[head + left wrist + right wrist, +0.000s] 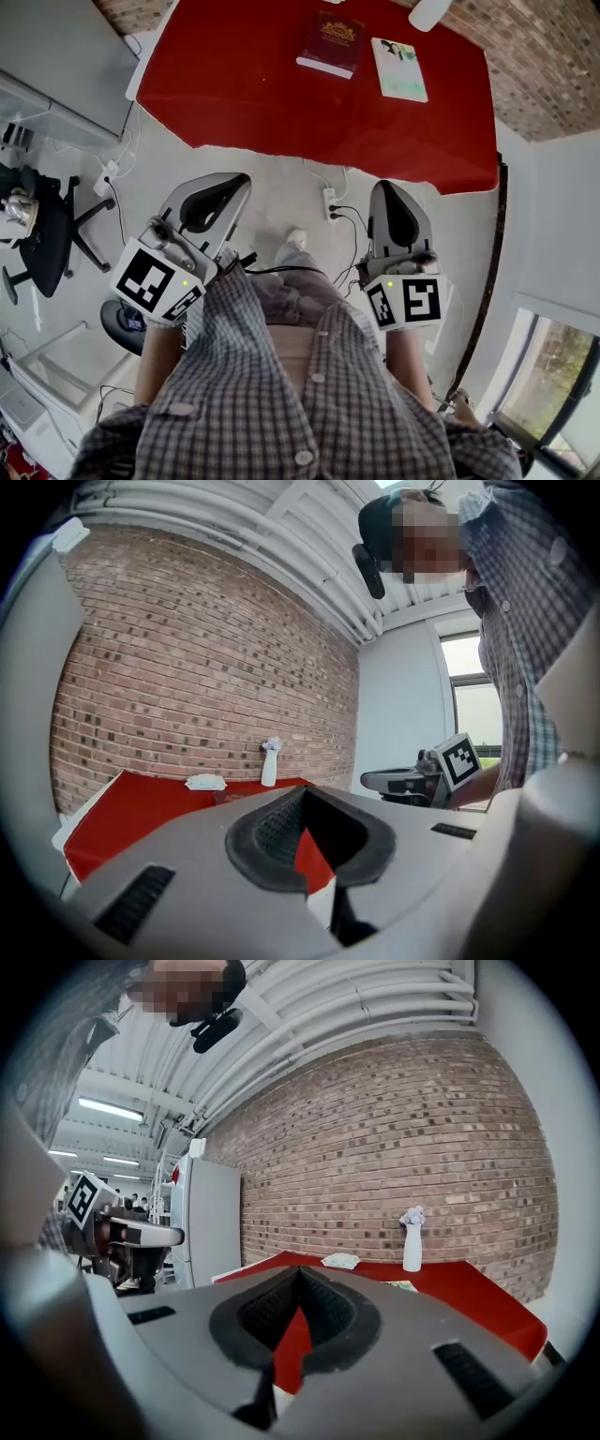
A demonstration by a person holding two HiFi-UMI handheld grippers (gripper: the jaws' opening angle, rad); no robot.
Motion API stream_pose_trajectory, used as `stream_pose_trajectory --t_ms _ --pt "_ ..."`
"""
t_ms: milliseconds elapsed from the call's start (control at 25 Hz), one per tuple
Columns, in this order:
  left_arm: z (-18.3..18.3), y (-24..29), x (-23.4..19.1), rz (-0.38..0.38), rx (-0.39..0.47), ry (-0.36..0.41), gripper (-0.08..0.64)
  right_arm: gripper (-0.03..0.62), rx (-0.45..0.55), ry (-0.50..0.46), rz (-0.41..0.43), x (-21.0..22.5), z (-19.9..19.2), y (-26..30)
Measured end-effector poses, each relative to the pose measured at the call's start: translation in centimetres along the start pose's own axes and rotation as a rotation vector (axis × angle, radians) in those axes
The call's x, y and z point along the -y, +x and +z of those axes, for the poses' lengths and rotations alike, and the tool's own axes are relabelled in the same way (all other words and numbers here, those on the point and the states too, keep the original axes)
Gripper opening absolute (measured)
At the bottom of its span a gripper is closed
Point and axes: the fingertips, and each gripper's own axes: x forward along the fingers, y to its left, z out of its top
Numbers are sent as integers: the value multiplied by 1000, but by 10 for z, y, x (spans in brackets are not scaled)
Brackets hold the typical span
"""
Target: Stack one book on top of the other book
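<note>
At the bottom of the head view, a person in a checked shirt (309, 403) is holding both tools low, over the floor. The left gripper (232, 186) is sitting at lower left, clenched with its tips meeting and nothing between them. The right gripper (388, 190) is sitting at lower right, likewise pressed closed and empty. Both are pointing toward the top of the frame. Between them a power strip (330, 199) is lying on the floor, and an office chair (42, 230) is standing at the left edge.

Farther up, the red table (244, 94) is filling the top centre, well apart from both grippers. On its far part the dark red book (330, 42) is lying flat, its long axis running top to bottom and leaning slightly right at the top. Just beside it on the right, not touching, the white book (399, 67) is lying flat, its long axis leaning slightly left at the top.

In the right gripper view, a white vase (412, 1241) is standing upright at the table's far edge before the brick wall (394, 1147).
</note>
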Motion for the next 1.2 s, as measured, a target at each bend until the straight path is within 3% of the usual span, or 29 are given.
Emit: stream_pose_trajectory --t_ms 360,600,1200 --pt "11 44 -12 24 49 -17 6 8 -23 -18 -3 44 3 20" --pt "20 70 -15 34 109 -73 6 8 -5 -30 -12 79 3 26" --pt "18 86 -28 79 86 -67 6 8 -4 -8 -1 99 -4 41"
